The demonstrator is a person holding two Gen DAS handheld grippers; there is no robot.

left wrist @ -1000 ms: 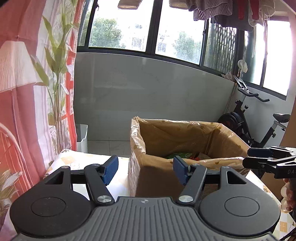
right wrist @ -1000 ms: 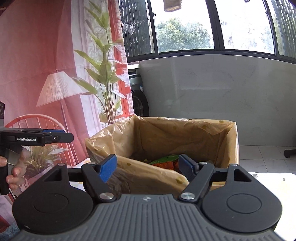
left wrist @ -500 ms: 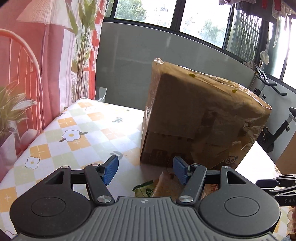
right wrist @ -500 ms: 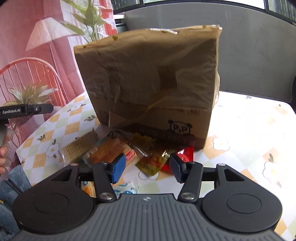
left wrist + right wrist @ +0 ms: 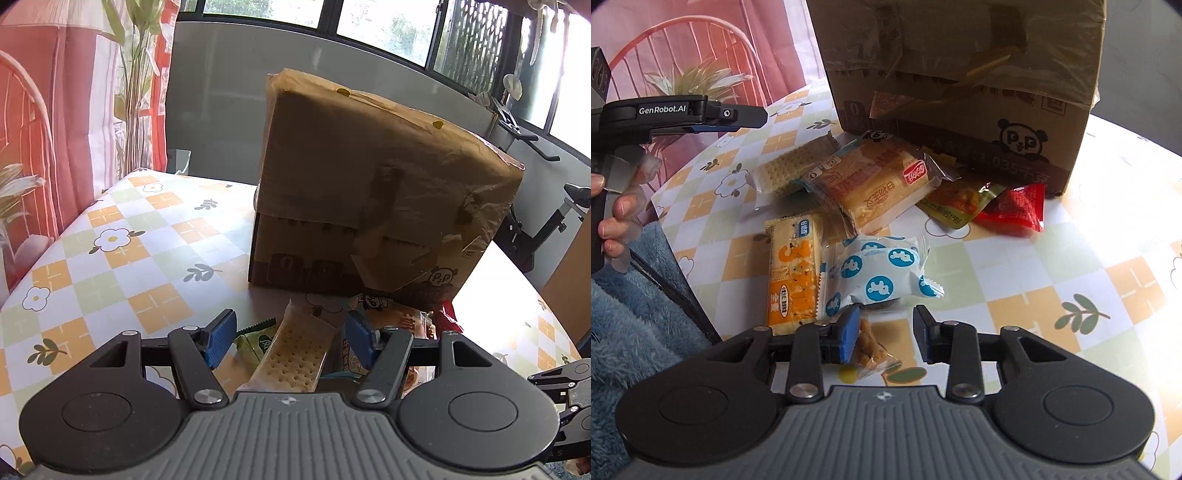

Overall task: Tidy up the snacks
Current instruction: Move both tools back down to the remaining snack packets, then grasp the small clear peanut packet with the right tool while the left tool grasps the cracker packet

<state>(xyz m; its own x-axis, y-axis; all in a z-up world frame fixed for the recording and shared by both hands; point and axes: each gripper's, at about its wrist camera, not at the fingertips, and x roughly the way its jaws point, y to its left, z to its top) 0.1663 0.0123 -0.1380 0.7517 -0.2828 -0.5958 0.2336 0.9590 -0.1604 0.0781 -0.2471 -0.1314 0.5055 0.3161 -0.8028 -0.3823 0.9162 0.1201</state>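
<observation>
Several snack packets lie on the flowered tablecloth in front of a tall cardboard box [image 5: 960, 74]. My right gripper [image 5: 885, 328] hangs low over them and its jaws are closing. A small clear bag of brown bits [image 5: 871, 347] lies under the gap beside the left pad, with no pad pressing on it. Just ahead lie a white packet with blue dots [image 5: 882, 273] and an orange bar [image 5: 794, 273]. My left gripper [image 5: 290, 339] is open above a cracker packet [image 5: 291, 354] and a green packet [image 5: 255, 341], holding nothing.
Against the box [image 5: 369, 192] lie a large bread packet [image 5: 871, 181], a yellow-green packet [image 5: 956, 203] and a red packet [image 5: 1015, 206]. A hand [image 5: 617, 206] and a blue fleece sleeve [image 5: 635, 314] are at left. A curtain [image 5: 55, 129] and an exercise bike [image 5: 543, 225] stand beyond the table.
Both grippers dropped and tipped down, from looking into the open box to its front side and the snacks on the table. The right jaws narrowed; the left stayed wide.
</observation>
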